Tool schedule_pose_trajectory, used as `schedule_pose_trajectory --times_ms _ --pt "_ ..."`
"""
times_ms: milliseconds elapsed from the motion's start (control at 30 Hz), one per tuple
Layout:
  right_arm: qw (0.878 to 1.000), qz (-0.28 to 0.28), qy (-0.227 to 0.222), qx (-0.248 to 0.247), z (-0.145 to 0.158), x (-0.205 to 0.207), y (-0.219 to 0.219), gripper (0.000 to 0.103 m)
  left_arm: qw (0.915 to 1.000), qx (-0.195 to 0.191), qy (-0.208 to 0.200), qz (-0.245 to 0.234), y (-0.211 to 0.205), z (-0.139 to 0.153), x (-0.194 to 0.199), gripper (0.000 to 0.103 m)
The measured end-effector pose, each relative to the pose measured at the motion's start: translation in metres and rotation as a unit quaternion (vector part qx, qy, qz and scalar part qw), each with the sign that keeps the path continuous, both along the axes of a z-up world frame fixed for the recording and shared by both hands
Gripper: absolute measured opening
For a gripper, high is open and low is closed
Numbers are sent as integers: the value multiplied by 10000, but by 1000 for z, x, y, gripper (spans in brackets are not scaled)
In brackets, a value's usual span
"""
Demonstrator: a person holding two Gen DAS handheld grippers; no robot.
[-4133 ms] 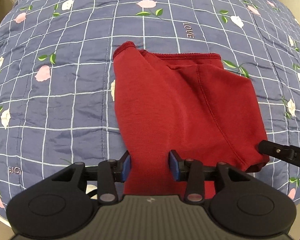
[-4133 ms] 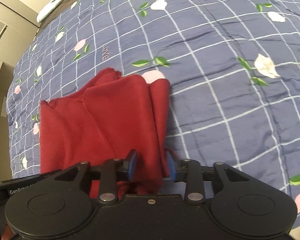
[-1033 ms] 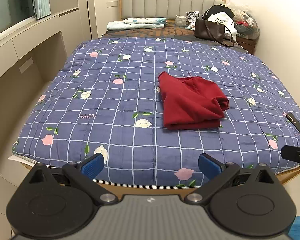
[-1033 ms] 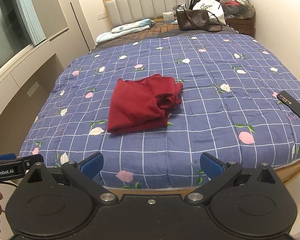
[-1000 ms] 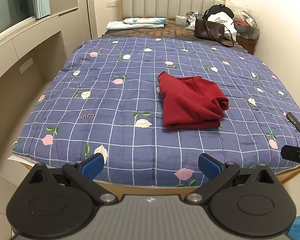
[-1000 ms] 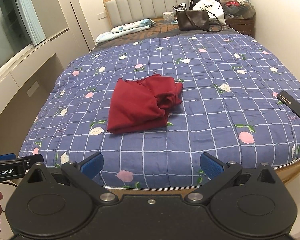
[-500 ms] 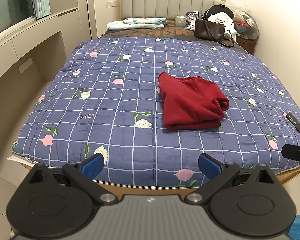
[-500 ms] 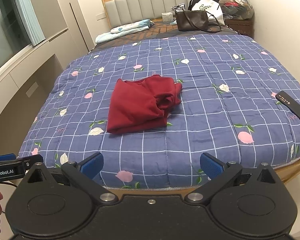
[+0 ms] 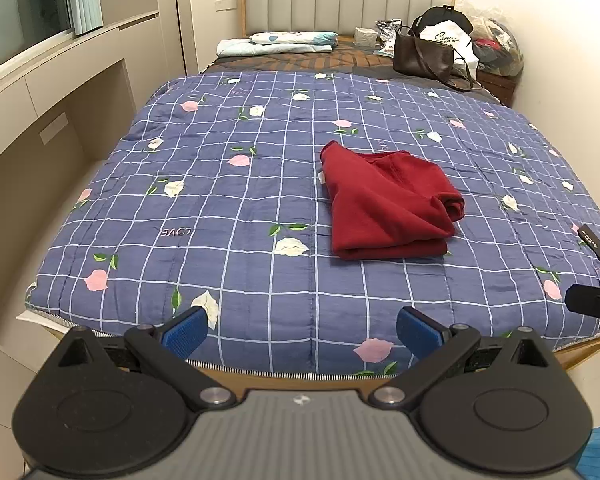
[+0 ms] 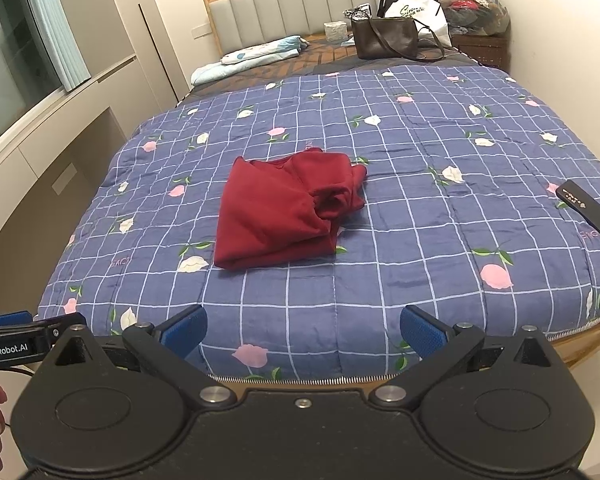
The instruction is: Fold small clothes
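Note:
A dark red garment (image 9: pixel 388 204) lies folded in a thick bundle on the blue flowered quilt (image 9: pixel 220 208), right of the bed's middle. It also shows in the right wrist view (image 10: pixel 288 208). My left gripper (image 9: pixel 302 330) is open and empty, held back beyond the foot of the bed. My right gripper (image 10: pixel 304 332) is open and empty too, equally far from the garment. The right gripper's tip (image 9: pixel 592 304) shows at the right edge of the left wrist view. The left gripper (image 10: pixel 24 338) shows at the left edge of the right wrist view.
A black remote (image 10: pixel 588 210) lies near the quilt's right edge. A brown handbag (image 9: pixel 424 58), bags and a folded light-blue cloth (image 9: pixel 276 42) sit at the headboard end. A built-in cabinet (image 9: pixel 40 128) runs along the left. A wall stands close on the right.
About four seconds ago both grippers were closed down on the red garment, close up. Now both are open and pulled back past the foot of the bed. Over the last second almost nothing moved.

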State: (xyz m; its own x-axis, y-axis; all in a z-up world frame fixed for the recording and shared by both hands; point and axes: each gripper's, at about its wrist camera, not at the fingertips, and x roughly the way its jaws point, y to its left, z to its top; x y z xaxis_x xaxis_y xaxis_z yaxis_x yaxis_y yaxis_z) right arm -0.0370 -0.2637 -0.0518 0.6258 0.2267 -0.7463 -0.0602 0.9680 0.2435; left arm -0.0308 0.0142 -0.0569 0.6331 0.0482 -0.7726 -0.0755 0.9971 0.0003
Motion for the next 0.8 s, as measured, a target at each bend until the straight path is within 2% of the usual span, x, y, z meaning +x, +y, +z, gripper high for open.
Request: schedule_pose_trajectory --times_ms 800 --pt "10000 31 71 11 -5 16 4 102 10000 8 55 25 2 -3 8 103"
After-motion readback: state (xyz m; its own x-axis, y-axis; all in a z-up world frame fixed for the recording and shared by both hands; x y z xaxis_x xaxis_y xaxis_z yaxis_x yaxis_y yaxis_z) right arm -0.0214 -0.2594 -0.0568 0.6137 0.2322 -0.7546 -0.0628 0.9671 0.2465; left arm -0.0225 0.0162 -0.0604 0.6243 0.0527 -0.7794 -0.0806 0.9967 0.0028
